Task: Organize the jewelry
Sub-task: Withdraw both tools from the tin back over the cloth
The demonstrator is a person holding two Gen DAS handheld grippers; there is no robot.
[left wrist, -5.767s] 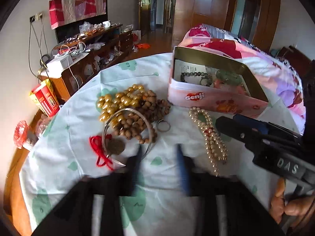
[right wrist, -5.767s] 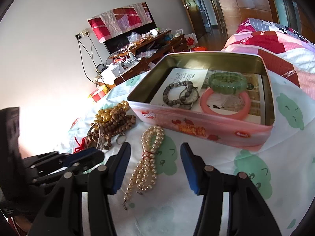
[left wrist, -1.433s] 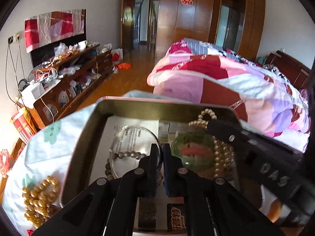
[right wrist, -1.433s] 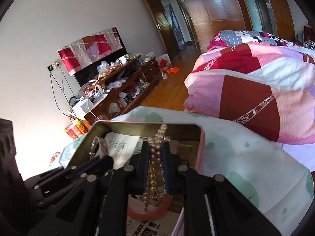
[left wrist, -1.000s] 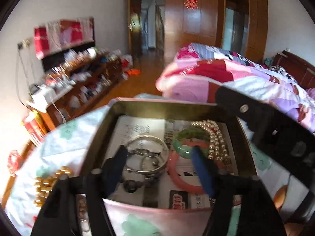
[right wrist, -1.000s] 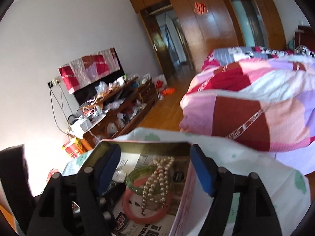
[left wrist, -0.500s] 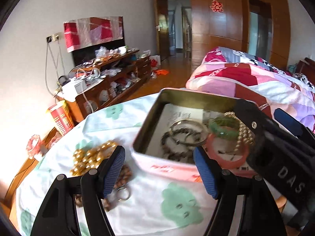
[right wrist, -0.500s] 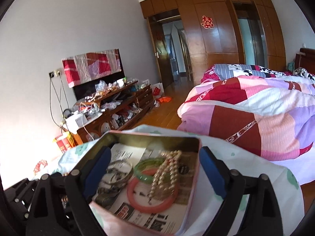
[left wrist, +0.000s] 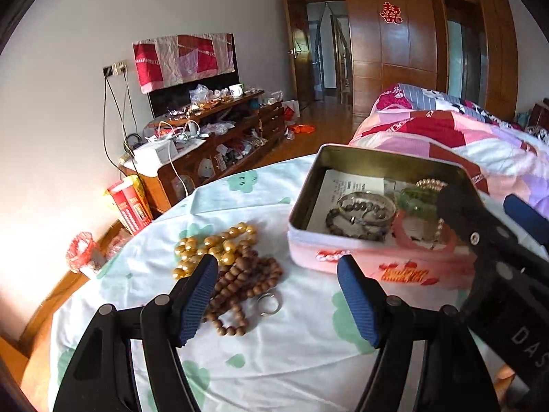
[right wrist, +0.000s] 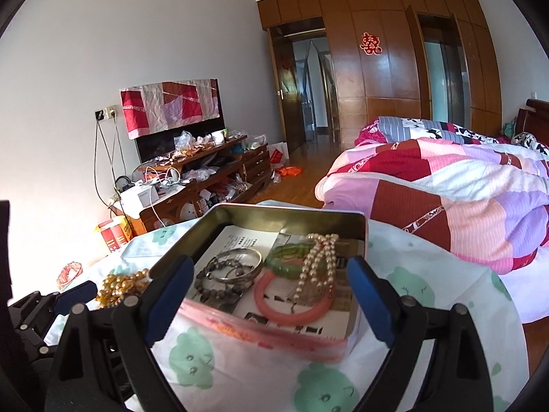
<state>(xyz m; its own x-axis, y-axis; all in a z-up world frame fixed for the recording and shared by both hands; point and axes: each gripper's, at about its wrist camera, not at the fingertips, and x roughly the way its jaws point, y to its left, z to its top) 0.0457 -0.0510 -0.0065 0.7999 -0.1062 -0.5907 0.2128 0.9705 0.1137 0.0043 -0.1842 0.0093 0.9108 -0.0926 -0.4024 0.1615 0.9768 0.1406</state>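
Note:
A pink tin box (left wrist: 374, 261) (right wrist: 260, 338) stands on the table. In it lie a silver bangle (right wrist: 236, 267), a dark bead bracelet (right wrist: 214, 290), a green bangle (right wrist: 288, 257), a pink bangle (right wrist: 291, 312) and a pearl necklace (right wrist: 317, 264). On the cloth left of the box lie gold beads (left wrist: 212, 243), brown wooden beads (left wrist: 247, 281) and a small metal ring (left wrist: 269, 304). My left gripper (left wrist: 278, 295) is open and empty above the cloth, between the bead pile and the box. My right gripper (right wrist: 267, 302) is open and empty, in front of the box.
The table wears a white cloth with green tree prints (left wrist: 274, 353). A cluttered wooden TV cabinet (left wrist: 212, 144) stands at the left wall. A bed with a pink patchwork quilt (right wrist: 446, 199) lies behind the table. A red carton (left wrist: 128, 202) sits on the floor.
Both grippers opened and let go: the silver bangle and the pearl necklace now lie in the box. Both grippers then pulled back; the left one swung left toward the bead pile.

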